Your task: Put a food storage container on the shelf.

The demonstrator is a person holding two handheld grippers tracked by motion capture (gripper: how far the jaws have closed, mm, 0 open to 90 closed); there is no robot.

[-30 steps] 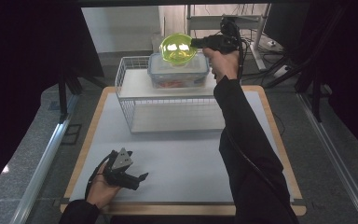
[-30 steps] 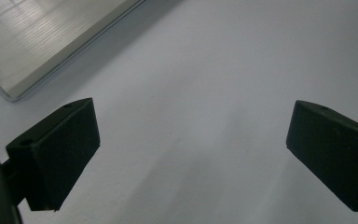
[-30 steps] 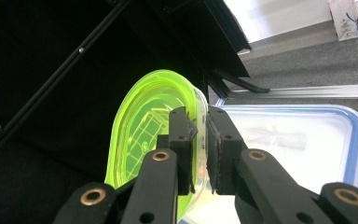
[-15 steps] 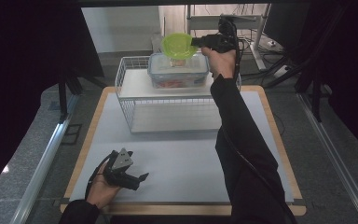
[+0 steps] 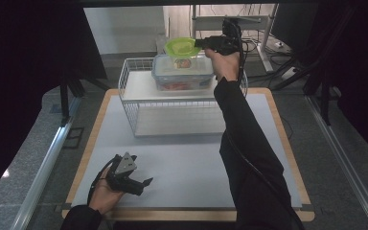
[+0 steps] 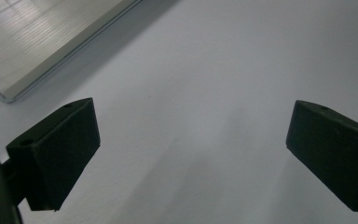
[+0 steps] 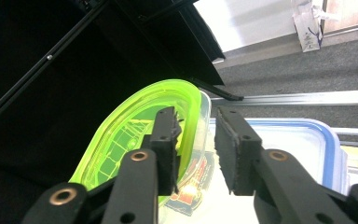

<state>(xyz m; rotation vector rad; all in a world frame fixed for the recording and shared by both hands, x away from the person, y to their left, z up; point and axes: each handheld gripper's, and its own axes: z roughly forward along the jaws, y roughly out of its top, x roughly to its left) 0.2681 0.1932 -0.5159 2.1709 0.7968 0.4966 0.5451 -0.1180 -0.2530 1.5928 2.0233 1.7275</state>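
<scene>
Green lid (image 5: 182,46) sits at upper centre of the high view, resting on a clear food container (image 5: 184,73) with a blue-rimmed top, on the upper shelf of a white wire rack (image 5: 139,88). In the right gripper view the lid (image 7: 135,135) fills centre-left, its rim in the gap between the jaws. Right gripper (image 5: 202,43) is just right of the lid; its jaws have just been opening, pads now off the rim, so released. Left gripper (image 5: 146,183) lies lower left on the white table mat (image 5: 191,163), well apart from the rack, jaws spread wide, grasping nothing.
</scene>
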